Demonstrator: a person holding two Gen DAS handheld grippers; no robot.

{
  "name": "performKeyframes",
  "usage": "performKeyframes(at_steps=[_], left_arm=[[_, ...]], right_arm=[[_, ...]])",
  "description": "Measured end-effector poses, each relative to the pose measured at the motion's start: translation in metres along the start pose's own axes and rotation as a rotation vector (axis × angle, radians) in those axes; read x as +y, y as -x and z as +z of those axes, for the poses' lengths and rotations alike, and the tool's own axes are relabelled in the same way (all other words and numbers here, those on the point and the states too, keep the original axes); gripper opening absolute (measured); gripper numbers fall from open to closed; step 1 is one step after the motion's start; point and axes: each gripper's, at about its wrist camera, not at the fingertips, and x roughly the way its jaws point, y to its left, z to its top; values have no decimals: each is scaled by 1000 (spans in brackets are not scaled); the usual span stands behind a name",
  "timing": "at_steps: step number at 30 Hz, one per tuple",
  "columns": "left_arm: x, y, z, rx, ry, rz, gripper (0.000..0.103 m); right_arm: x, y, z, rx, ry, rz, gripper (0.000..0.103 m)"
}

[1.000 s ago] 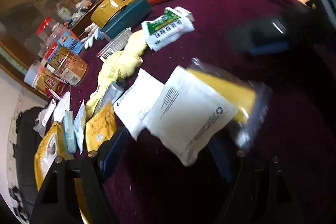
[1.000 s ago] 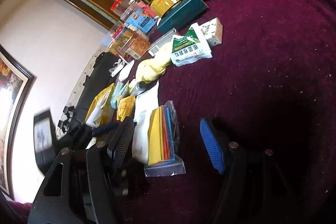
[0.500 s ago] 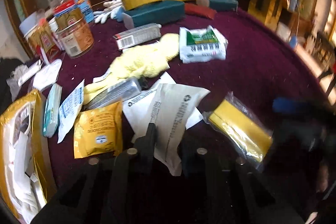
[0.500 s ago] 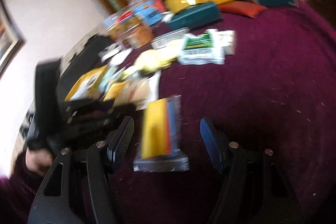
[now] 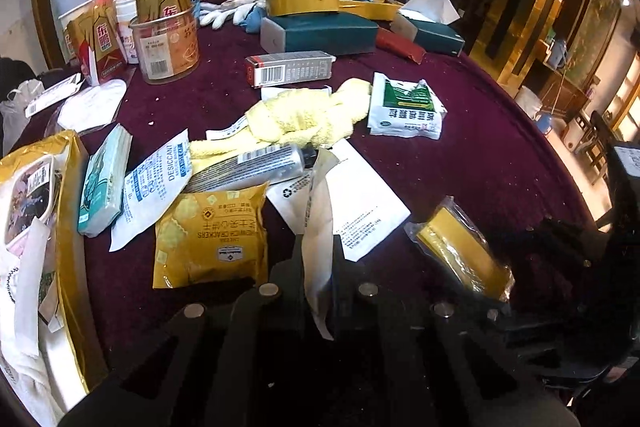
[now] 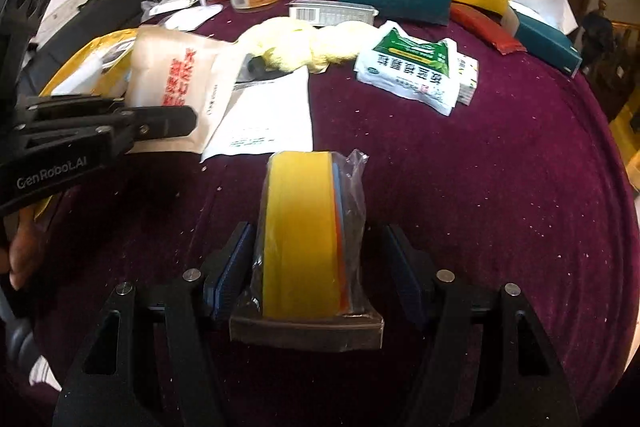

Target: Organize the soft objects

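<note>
From the left wrist view, the left gripper [image 5: 318, 267] sits low in the middle of the frame with its jaws clenched tight on the edge of a cream paper pouch [image 5: 320, 227], which stands on edge and runs up from between them. Around it the purple worktop [image 5: 480, 155] is crowded: a yellow cracker packet [image 5: 210, 235] just left of the pouch, a white desiccant sachet [image 5: 154, 183] further left, a yellow towel [image 5: 308, 115] in the centre, and a green and white packet [image 5: 406, 107] to its right. At the lower right lies a clear bag of coloured cloths [image 5: 464, 255], with the dark shape of the other gripper beside it. In the right wrist view, the right gripper [image 6: 316, 267] is at the bottom centre, and the bag of coloured cloths [image 6: 304, 235] lies between its blue pads [image 6: 228, 271]; the jaws have just been closing, the left pad looks to be against the bag, while a gap shows on the right side, so the bag is not yet clamped. At the left edge of this frame the left gripper [image 6: 176, 121] reaches in with the cream pouch [image 6: 176, 79] pinched in it, red print showing. A white sheet of paper [image 6: 268, 115] lies flat in the middle, just above the bag.
</note>
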Motion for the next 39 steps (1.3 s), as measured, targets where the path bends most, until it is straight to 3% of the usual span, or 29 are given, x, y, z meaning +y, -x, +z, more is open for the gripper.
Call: performKeyframes(at_steps=[3,10,17,21,25,30,35,39], left_arm=[[3,0,-2,-8,15,-1,7],[1,14,-9,-55,34,-33,7],[14,92,-26,-187,69,-78,7],[52,149,-48,-233,93,-15,7],[103,178,-66,-211,132,97,7],[157,184,-74,-162,183,186,8],[190,164,-76,-80,212,209,9],[206,145,-69,-4,248,169,10]], right_arm=[[2,3,1,4,-18,-43,37],[6,9,-1,-13,-27,-56,32],[19,46,15,-93,-86,77,32],[65,61,47,-136,-49,221,32],[136,53,87,-149,9,380,33],[209,19,130,-131,13,463,33],[251,-22,167,-69,-13,507,33],[280,-54,189,25,-7,536,35]])
